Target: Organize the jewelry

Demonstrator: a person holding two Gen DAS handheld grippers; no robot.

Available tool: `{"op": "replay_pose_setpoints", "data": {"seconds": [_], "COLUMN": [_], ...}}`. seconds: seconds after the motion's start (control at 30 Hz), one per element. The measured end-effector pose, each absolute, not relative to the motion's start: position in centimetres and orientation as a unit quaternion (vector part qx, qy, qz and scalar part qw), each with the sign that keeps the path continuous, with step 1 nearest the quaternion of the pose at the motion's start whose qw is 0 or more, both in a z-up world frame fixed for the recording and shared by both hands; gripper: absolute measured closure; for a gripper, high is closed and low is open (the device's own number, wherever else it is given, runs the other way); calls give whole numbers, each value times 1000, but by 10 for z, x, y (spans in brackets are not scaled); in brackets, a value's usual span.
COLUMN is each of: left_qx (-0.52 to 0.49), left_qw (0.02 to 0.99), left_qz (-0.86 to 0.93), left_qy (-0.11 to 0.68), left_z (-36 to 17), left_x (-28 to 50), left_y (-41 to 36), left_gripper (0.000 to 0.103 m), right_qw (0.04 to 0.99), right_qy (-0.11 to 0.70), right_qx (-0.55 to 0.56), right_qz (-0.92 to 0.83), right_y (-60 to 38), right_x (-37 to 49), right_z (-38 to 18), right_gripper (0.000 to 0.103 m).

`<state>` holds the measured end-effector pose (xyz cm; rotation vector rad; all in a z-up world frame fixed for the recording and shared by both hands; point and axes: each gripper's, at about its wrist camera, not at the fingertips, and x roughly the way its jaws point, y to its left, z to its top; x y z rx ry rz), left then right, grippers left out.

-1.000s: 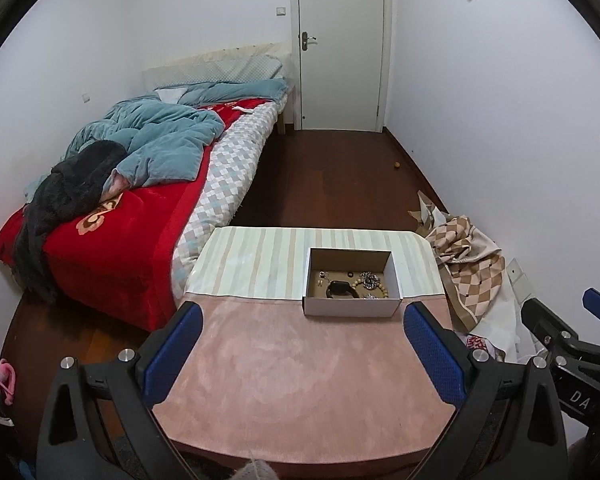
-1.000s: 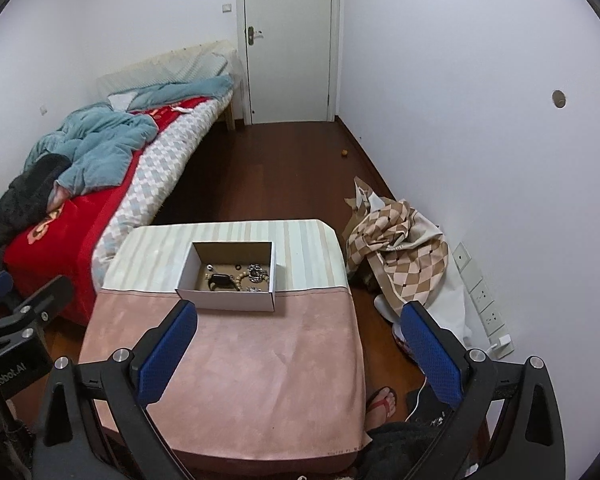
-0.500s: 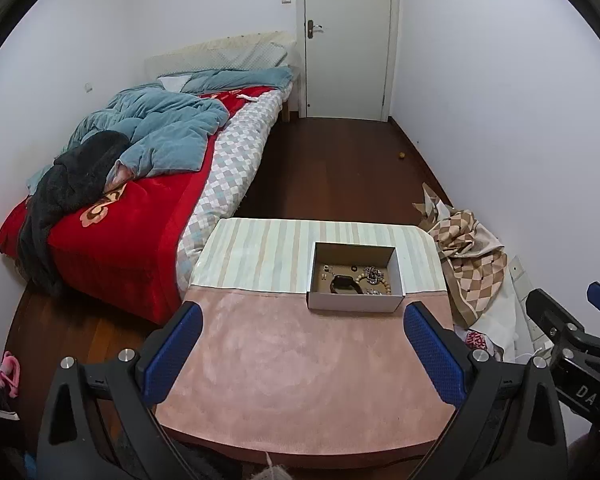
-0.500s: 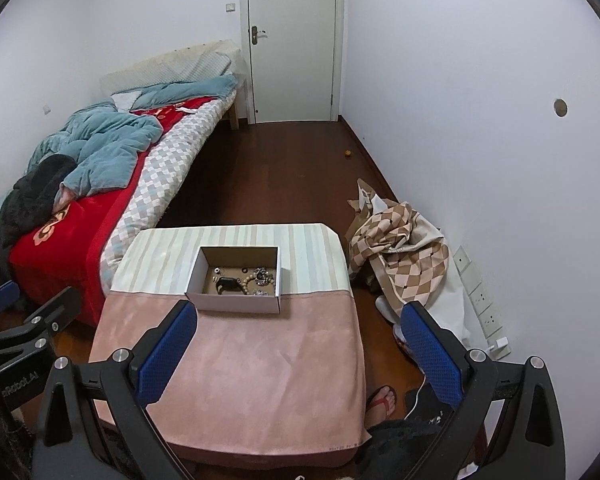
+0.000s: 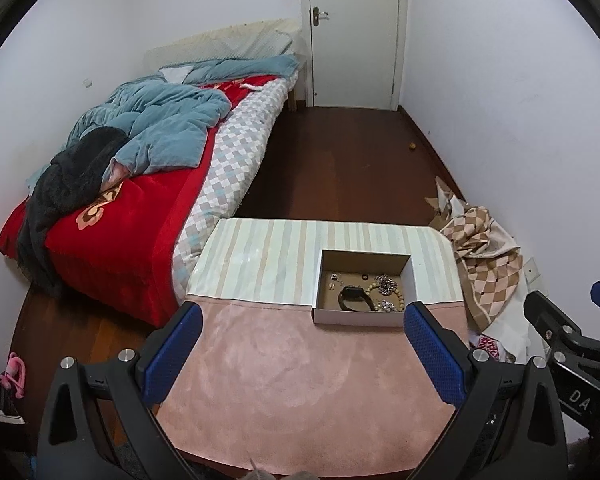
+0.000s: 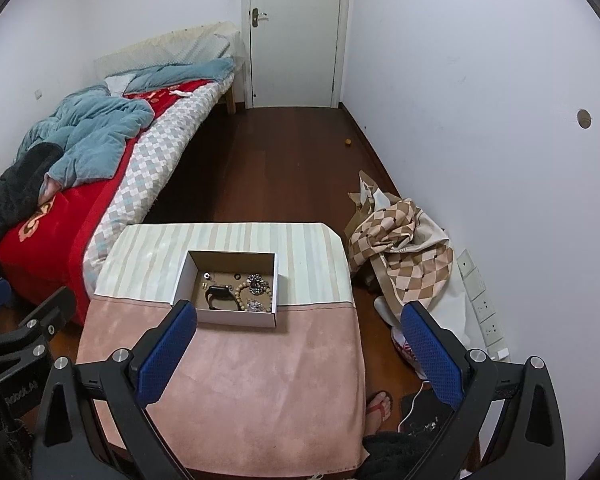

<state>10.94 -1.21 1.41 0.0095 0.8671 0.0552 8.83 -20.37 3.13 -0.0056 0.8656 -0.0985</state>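
Cardboard box [image 5: 364,320], white outside and brown inside, sits open-topped on the tabletop [image 5: 284,380], straddling the seam where the pink cloth [image 6: 260,380] meets the striped cloth [image 6: 228,240]. Jewelry lies loose on the box floor: a black band [image 5: 354,298], a string of tan beads [image 5: 398,294] touching it on the right, two silver clusters [image 5: 385,282] among the beads, a dark ring [image 5: 365,277] and small studs [image 5: 333,278] toward the left. All pieces are inside the box; none is on the cloth.

Left gripper [image 5: 300,354] hangs above the pink cloth on the near side of the box, jaws spread wide, blue pads [image 5: 172,352] bare and holding nothing. Right gripper [image 6: 296,354] hangs likewise above the near half of the tabletop, jaws wide apart, nothing between them; its left pad overlaps the box's near left corner in the right wrist view, but contact cannot be confirmed.

Surroundings: bed [image 5: 140,200] with red cover and blue quilt left of the tabletop, touching or just beside it. Checked fabric [image 6: 396,248] heaped on the floor to the right, by the wall. A foot in a sandal [image 6: 378,406] stands on the floor just right of the tabletop. White door [image 6: 296,32] shut at the far end.
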Motion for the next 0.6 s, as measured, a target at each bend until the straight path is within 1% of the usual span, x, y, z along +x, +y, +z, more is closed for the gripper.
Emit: {"op": "replay_pose_setpoints", "data": {"seconds": [0.6], "left_qx": [9], "left_qw": [894], "left_qz": [30], "left_qy": [447], "left_z": [-9], "left_x": [124], "left_y": [-16], "left_gripper": [0], "right_qw": [894], "right_qy": [446], "right_qx": [-7], "right_qz": [-45], "right_y": [-205], "right_x": [105], "right_z": [10], "right_gripper": [0]}}
